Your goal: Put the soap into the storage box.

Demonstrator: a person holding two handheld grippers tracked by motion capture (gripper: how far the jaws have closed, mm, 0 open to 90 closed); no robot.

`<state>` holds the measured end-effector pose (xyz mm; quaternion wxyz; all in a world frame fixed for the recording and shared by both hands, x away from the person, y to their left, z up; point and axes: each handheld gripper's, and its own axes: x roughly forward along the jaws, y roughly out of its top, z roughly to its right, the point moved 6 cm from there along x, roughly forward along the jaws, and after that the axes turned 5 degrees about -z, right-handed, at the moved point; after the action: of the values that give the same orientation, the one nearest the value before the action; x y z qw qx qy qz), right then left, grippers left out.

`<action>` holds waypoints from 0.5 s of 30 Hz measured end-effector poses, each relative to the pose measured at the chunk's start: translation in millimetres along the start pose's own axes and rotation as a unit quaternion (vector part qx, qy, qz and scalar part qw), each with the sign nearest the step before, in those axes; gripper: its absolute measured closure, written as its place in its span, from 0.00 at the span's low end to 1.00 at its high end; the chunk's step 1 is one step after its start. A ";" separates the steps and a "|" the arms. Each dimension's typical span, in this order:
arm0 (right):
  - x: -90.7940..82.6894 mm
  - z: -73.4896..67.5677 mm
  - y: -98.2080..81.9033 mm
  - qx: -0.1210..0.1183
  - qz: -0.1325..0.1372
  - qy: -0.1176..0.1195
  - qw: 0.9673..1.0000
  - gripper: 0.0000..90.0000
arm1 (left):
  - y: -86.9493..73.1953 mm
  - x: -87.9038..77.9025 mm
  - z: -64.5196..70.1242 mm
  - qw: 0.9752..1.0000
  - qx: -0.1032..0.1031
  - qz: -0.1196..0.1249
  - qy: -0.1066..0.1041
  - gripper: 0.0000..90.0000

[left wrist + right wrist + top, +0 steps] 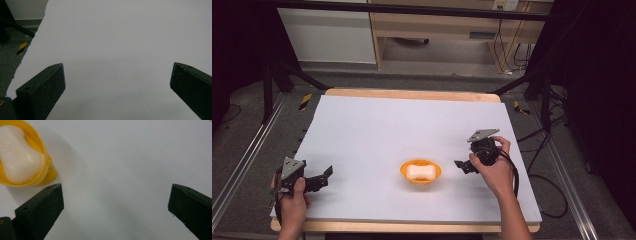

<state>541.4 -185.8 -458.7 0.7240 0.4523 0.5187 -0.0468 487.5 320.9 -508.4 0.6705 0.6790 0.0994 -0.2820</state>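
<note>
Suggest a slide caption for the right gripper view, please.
Open right claw poised over the white table, beside a yellow dish holding a white soap bar.

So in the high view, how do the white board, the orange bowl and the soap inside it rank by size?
Largest to smallest as they look:
1. white board
2. orange bowl
3. soap, lying inside the bowl

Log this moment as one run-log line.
left gripper: open, empty, near-left of table | right gripper: open, empty, just right of orange dish | soap bar: lying in dish | contact: none
</note>
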 end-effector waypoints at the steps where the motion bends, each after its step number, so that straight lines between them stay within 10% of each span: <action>1: -0.2 1.7 -2.9 0.000 0.000 -0.002 1.000 0.00 | 0.0 0.1 0.0 1.000 0.000 0.000 0.000 0.00; 15: -7.2 23.2 -48.7 0.037 -0.006 -0.021 0.999 0.00 | -0.1 0.0 0.2 1.000 0.002 0.000 0.001 0.00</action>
<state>528.4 -233.6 -481.3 0.7174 0.4742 0.5041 -0.0797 487.5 320.7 -508.4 0.6691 0.6804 0.0998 -0.2818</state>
